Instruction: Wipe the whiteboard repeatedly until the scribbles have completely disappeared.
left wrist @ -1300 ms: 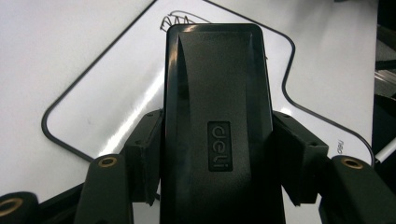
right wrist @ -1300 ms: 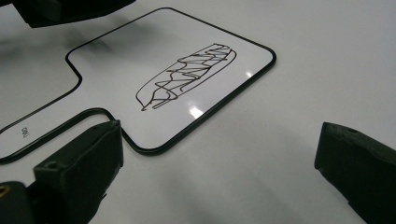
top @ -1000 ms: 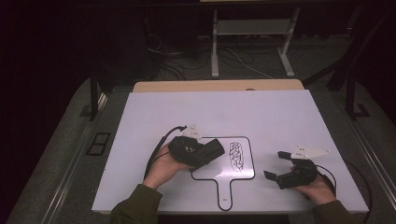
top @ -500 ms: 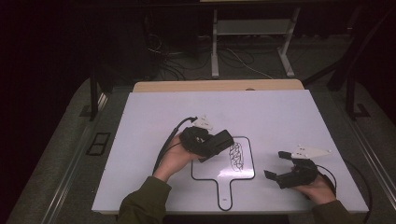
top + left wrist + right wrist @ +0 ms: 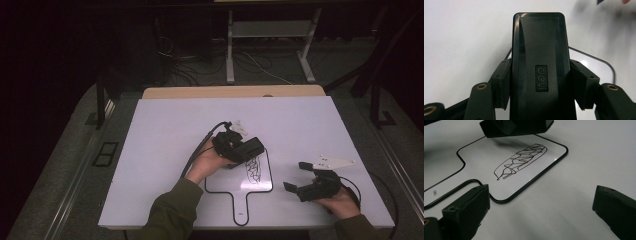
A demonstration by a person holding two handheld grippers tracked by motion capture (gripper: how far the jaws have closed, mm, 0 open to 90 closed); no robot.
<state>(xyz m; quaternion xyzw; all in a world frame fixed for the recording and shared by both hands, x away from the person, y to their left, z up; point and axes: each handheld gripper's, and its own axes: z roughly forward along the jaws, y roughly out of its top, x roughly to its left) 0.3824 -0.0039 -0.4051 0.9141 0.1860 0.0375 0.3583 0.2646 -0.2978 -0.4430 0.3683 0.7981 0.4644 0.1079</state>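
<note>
A small white board (image 5: 225,177) with a black rim and a handle lies on the white table (image 5: 165,125). A black scribble (image 5: 253,168) is drawn on it. My left gripper (image 5: 244,149) is shut on a black eraser (image 5: 251,146), held over the board's far edge just above the scribble. In the left gripper view the eraser (image 5: 540,62) fills the gap between the jaws of the left gripper (image 5: 541,85). My right gripper (image 5: 296,175) stands open to the right of the board. In the right gripper view the scribble (image 5: 520,161) lies ahead of the right gripper (image 5: 541,207), with the eraser (image 5: 514,126) beyond it.
A wooden strip (image 5: 235,91) runs along the table's far edge. Behind it on the dark floor are cables (image 5: 250,62) and a white stand (image 5: 270,30). The left gripper's cable (image 5: 200,147) trails back over the table.
My left gripper has carried the eraser forward and to the right, from the board's left side to its far edge. The right gripper has stayed put.
</note>
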